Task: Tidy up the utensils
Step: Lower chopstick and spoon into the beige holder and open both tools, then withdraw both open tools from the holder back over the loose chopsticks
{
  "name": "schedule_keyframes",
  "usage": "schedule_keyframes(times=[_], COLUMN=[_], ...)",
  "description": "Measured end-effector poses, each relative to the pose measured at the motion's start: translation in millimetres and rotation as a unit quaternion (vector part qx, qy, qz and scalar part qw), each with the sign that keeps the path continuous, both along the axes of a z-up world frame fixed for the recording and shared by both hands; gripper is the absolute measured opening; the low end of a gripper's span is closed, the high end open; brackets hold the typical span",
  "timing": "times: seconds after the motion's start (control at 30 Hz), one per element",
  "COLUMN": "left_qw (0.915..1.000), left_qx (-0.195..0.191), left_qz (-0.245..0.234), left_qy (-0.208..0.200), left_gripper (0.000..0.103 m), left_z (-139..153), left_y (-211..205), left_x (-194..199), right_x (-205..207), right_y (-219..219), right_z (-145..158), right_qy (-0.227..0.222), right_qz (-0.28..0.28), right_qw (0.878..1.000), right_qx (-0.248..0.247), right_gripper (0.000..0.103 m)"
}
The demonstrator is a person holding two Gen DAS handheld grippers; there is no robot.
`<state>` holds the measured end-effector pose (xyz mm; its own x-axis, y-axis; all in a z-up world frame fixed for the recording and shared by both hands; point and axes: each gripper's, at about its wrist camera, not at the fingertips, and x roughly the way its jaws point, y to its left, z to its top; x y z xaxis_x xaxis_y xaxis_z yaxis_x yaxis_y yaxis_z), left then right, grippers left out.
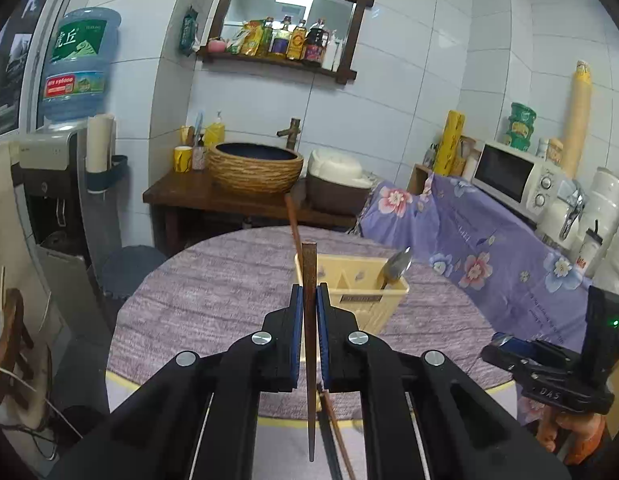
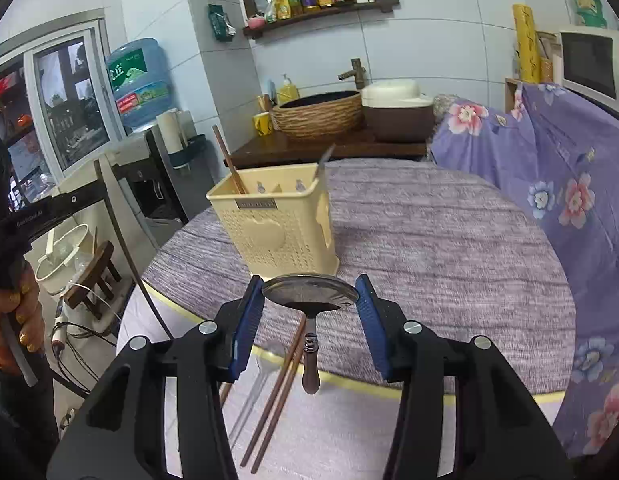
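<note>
My left gripper (image 1: 308,304) is shut on a brown chopstick (image 1: 309,344), held upright just in front of the cream utensil holder (image 1: 373,304). The holder has a chopstick (image 1: 292,216) and a spoon (image 1: 396,266) in it. My right gripper (image 2: 309,300) is shut on the bowl of a metal spoon (image 2: 309,292) with a brown handle, held above the round table (image 2: 449,240) in front of the holder (image 2: 281,224). Two brown chopsticks (image 2: 277,392) lie on the table below the right gripper.
The right gripper body (image 1: 549,368) shows at the right of the left wrist view. A counter draped in purple floral cloth (image 2: 549,168) borders the table on the right. A wooden stand with a woven basin (image 1: 255,168) and a water dispenser (image 1: 69,184) stand behind.
</note>
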<state>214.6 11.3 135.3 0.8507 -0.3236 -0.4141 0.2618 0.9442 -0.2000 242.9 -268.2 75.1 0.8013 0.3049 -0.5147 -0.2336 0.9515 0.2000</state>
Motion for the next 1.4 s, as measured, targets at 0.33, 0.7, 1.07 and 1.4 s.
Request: schedule_keyframes(times=[0.33,0.7,1.07,1.4], left_qw=[0.9962,0.9951,0.9995,0.9996], left_qx=[-0.040,-0.025,-0.012,-0.020], left_qz=[0.007,0.042,0.028,0.018], left_qy=[-0.077,-0.086,-0.011,0.011], left_gripper=[0.008,0.008,0.008,0.018], left_z=[98,54,-28,-36], left_y=[-17,-39,-40,-33], left_x=[53,105,123,121], right_x=[56,109,124,107], right_y=[30,68,86,82], right_z=[110,81,1,-1], right_qy=[-0.101,-0.113,-0.080,-0.127], right_qz=[0.010,-0.006,-0.005,-0.024], right_qw=[0.995,0.993,0.994,0.988], right_qx=[0.015,-0.030,-0.080,-0.085], right_gripper=[0.048,0.048,0.048,0.075])
